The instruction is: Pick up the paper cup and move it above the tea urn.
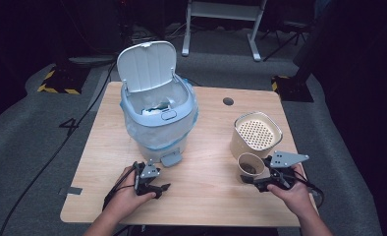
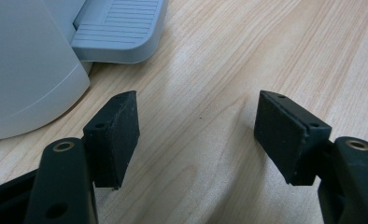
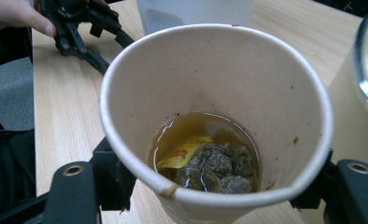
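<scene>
Two grippers are working at the near table edge: the left gripper [image 1: 158, 188] is resting with jaws wide apart over bare wood, while the right gripper [image 1: 262, 181] is clamping a paper cup [image 3: 215, 116] holding brown liquid and a teabag [image 3: 210, 163]. Farther back, a beige strainer container [image 1: 256, 133] and a lid-up pedal bin [image 1: 157, 110] are standing.

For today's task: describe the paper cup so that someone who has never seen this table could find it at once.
Start at the wooden table and look right of the white pedal bin. Beside the taller beige perforated-lid container, the right gripper holds the paper cup, open-topped, with brown liquid and a tea bag.
</scene>
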